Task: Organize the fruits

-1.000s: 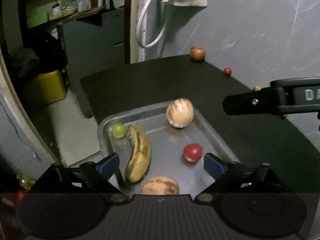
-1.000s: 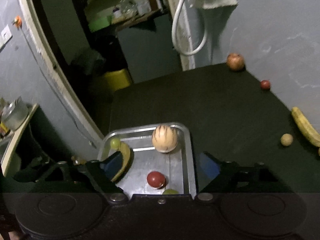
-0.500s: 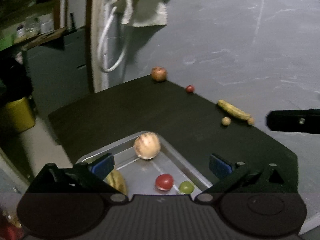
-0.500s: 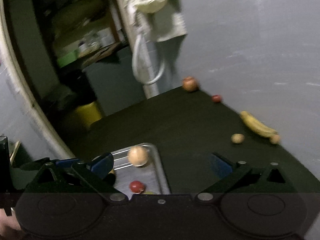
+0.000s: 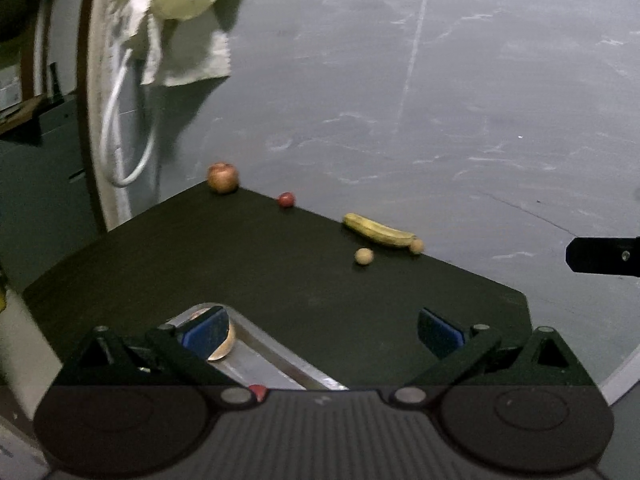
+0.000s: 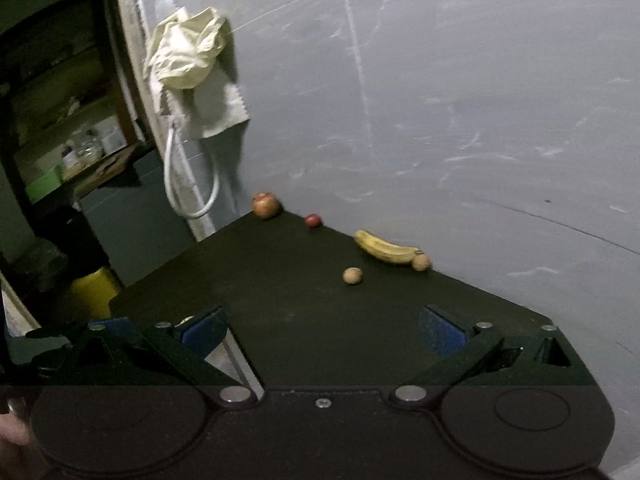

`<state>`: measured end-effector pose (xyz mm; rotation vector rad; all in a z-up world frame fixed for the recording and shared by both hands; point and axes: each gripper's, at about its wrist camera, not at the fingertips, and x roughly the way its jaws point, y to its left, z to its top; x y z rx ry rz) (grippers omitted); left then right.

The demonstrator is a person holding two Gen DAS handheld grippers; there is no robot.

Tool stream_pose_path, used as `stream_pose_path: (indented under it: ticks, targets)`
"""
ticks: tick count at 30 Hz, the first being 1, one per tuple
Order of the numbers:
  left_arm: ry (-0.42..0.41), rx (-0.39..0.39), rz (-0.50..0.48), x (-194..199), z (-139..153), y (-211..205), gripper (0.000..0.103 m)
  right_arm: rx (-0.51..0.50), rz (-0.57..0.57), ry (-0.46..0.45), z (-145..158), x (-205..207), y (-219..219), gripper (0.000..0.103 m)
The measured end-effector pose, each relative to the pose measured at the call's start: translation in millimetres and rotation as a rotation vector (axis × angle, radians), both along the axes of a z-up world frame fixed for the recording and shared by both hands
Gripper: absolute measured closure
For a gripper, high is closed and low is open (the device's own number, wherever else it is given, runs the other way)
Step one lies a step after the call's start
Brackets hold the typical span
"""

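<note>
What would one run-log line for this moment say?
left jaws: open, empty | right jaws: open, empty | loose on dark table: yellow banana, reddish apple | metal tray: partly filled

The metal tray (image 5: 276, 354) shows only its far corner in the left wrist view; the rest lies behind the left gripper's (image 5: 324, 330) body. The pale round fruit (image 5: 222, 344) in it is mostly covered by the left blue pad (image 5: 206, 330), and the red fruit (image 5: 258, 391) peeks out as a sliver above the housing. In the right wrist view only a strip of the tray's rim (image 6: 242, 364) can be seen. The right gripper's finger (image 5: 604, 254) is cut off by the left view's right edge. The shelf items (image 6: 86, 148) at far left are too blurred and dim to identify.
</note>
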<state>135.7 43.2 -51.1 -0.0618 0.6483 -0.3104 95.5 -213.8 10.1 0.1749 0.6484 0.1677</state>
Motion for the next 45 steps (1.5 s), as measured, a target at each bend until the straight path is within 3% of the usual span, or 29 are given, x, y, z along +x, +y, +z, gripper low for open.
stream_pose_path:
  ticks: [9, 15, 21, 33, 39, 45]
  targets:
    - [-0.003, -0.016, -0.068, 5, -5, -13, 0.001, -0.028, -0.063, -0.001, 7, -21, -5, 0.001]
    - [0.014, 0.004, -0.073, 19, -14, -27, 0.001, -0.036, -0.058, 0.009, 4, -12, -17, 0.001]
    - [0.026, 0.045, -0.054, 49, -24, -49, 0.001, -0.033, 0.004, 0.019, -10, 32, -35, 0.001]
    - [0.071, 0.154, -0.06, 143, -67, -103, 0.005, -0.008, 0.166, 0.04, -49, 169, -64, 0.001]
    - [0.079, 0.204, -0.113, 171, -88, -133, 0.012, -0.025, 0.247, 0.058, -76, 228, -55, 0.004]
    - [0.102, 0.192, -0.105, 200, -104, -151, 0.032, -0.009, 0.291, 0.055, -88, 249, -55, 0.004]
